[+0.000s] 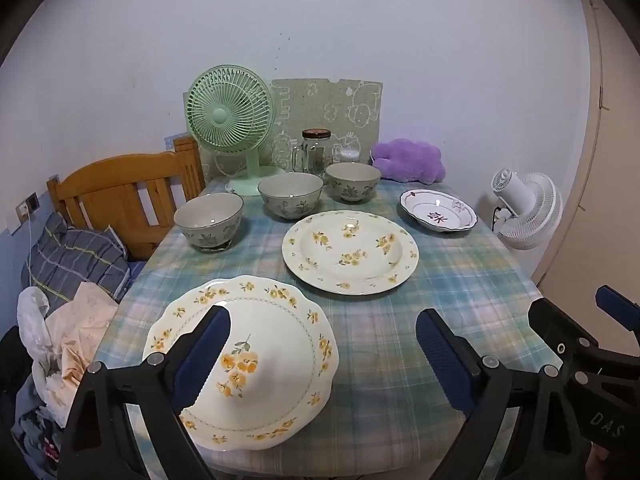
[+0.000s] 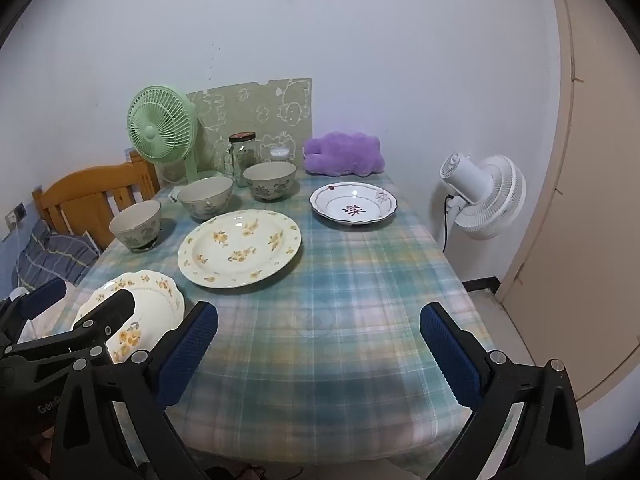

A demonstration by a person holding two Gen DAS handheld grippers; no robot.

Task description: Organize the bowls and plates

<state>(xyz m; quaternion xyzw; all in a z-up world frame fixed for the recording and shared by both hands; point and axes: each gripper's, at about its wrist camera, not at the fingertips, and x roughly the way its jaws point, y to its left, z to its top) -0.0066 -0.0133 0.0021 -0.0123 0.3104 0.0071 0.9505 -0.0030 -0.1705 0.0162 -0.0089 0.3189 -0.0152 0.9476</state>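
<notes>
Left gripper (image 1: 320, 344): gaped wide, held nothing
Right gripper (image 2: 320, 336): gaped wide, held nothing
Scalloped plate (image 1: 276, 344): lay under the left gripper

Plates (image 1: 350, 252), bowls (image 1: 209, 220): glazed ceramic, glossy. Tablecloth (image 1: 460, 280): woven plaid cloth, matt. Jar (image 1: 316, 156): clear glass. Fan (image 1: 230, 118): smooth plastic. Cushion (image 1: 408, 160): plush. Chair (image 1: 120, 196): varnished wood. Pads (image 1: 444, 356): textured rubber.

we look from the near edge of the table (image 1: 460, 280), both views tilted down toward its far edge and the wall. the left view sits by the near left corner, the right view further right; both share the whole tabletop.
</notes>
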